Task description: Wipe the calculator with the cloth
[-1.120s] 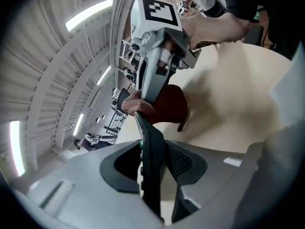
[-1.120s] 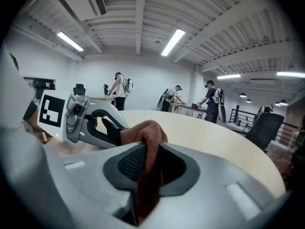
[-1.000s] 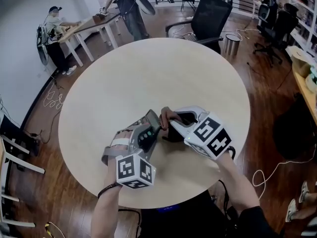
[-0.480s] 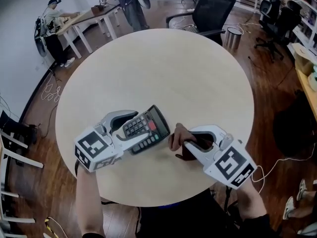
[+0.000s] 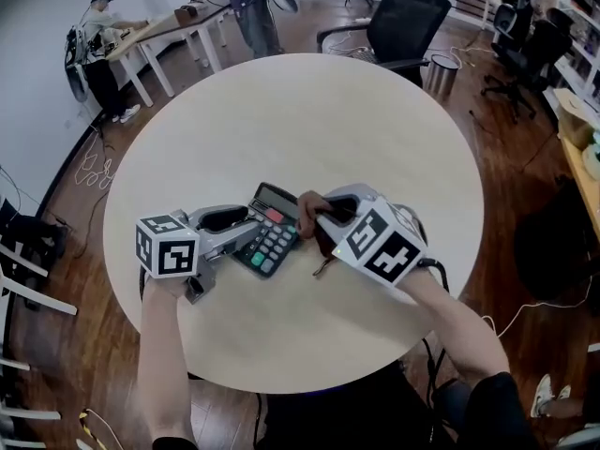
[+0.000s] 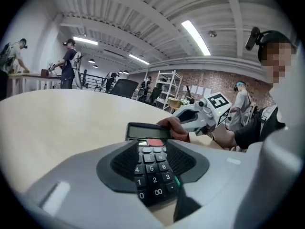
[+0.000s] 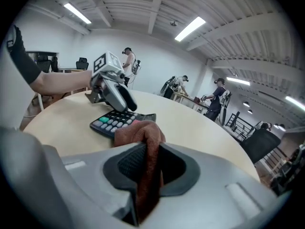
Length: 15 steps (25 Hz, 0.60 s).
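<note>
At centre-left of the head view, the left gripper (image 5: 246, 235) is closing its jaws on the calculator (image 5: 272, 225), bracing its keypad end flat on the table (image 5: 309, 111). Just right of it, the right gripper (image 5: 322, 221) pinches the cloth (image 5: 311, 206) tight, with the bunched fold at the display end, probably to rub there.

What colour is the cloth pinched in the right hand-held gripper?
Rusty reddish-brown; the folded fabric cloth shows best in the right gripper view.

Bright even indoor light from long white ceiling strip lamps (image 6: 196, 36), faint soft shadows on the round pale wooden table (image 5: 281, 120), strong fisheye bending, black corners in both gripper views, nearest foreground soft.
</note>
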Each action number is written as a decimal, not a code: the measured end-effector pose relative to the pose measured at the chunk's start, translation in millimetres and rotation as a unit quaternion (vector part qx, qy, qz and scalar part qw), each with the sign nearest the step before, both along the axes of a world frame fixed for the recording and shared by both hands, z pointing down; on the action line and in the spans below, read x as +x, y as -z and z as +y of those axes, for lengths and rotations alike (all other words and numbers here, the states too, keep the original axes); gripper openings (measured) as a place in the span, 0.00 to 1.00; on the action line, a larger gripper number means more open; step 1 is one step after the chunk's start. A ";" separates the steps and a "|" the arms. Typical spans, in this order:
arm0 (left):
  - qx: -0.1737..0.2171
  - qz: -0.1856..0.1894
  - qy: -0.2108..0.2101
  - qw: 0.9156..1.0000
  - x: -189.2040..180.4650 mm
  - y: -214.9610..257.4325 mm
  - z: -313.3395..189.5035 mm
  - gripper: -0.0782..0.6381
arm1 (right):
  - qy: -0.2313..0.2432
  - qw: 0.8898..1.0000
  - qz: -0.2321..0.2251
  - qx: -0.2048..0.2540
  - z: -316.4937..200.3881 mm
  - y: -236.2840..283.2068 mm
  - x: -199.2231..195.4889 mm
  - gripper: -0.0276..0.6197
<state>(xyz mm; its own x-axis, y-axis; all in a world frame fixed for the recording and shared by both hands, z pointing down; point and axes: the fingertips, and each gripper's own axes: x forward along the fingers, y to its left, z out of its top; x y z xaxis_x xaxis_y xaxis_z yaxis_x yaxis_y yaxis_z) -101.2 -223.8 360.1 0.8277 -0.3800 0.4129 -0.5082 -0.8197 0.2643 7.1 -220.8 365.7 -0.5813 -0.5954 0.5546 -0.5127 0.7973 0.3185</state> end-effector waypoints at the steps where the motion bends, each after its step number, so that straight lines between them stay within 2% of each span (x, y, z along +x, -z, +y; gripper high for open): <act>1: -0.009 0.015 0.015 1.000 -5.2 2.5 -2.7 0.36 | 0.000 1.000 -0.001 -0.002 -14.2 0.4 -6.9 0.15; 3: -0.032 0.050 0.047 0.997 -14.3 9.0 -7.9 0.36 | -0.002 1.000 -0.013 -0.009 -42.4 1.5 -22.9 0.15; 5: -0.055 0.091 0.081 0.991 -21.6 15.5 -11.4 0.33 | -0.004 0.999 -0.031 -0.016 -67.7 2.4 -37.2 0.15; 8: -0.081 0.132 0.105 0.982 -23.4 18.7 -10.8 0.26 | -0.015 0.998 -0.055 -0.028 -87.8 3.6 -33.4 0.15; 11: -0.093 0.133 0.101 0.982 -23.1 15.7 -8.0 0.23 | -0.018 0.997 -0.070 -0.029 -72.8 10.9 -16.0 0.15; 15: -0.110 0.122 0.098 0.982 -18.5 13.7 -7.7 0.21 | -0.004 0.998 -0.057 -0.038 -36.4 6.6 -10.6 0.15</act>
<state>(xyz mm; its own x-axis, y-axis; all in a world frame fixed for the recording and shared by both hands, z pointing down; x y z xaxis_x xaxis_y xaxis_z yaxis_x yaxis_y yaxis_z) -119.7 -231.5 346.4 0.8317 -0.4663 0.3015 -0.5505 -0.6216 0.5573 -3.5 -257.1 359.1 -0.6396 -0.5584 0.5284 -0.5480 0.8132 0.1959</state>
